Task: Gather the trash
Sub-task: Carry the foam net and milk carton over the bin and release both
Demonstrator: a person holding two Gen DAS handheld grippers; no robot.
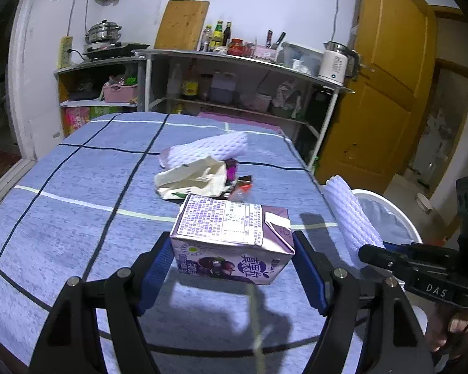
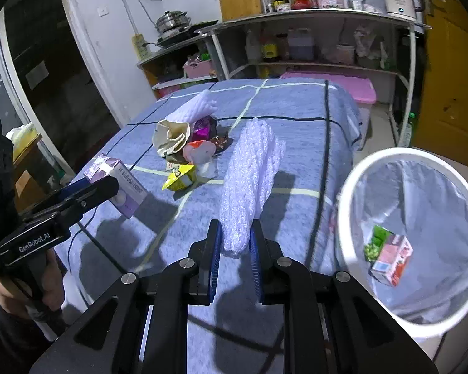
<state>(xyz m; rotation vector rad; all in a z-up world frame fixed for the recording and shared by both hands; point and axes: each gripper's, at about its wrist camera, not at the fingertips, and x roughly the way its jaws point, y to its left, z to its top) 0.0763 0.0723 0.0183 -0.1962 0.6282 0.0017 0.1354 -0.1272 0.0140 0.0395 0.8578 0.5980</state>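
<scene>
**Carry both pieces over the bin before letting go**

The left gripper (image 1: 232, 260) clamps a purple drink carton (image 1: 231, 233) above the blue checked cloth (image 1: 78, 218). The right gripper (image 2: 235, 261) pinches a white foam net sleeve (image 2: 249, 180) by its near end. The white-rimmed bin (image 2: 355, 168) stands just right of the table; judging by this, centre each item over its liner, then release, one hand at a time

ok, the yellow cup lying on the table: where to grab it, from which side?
Yellow cup lies on its side beside the trash pile. Probably pinch across its walls from above, on the near open-cloth side; the far side is crowded by wrappers.
</scene>
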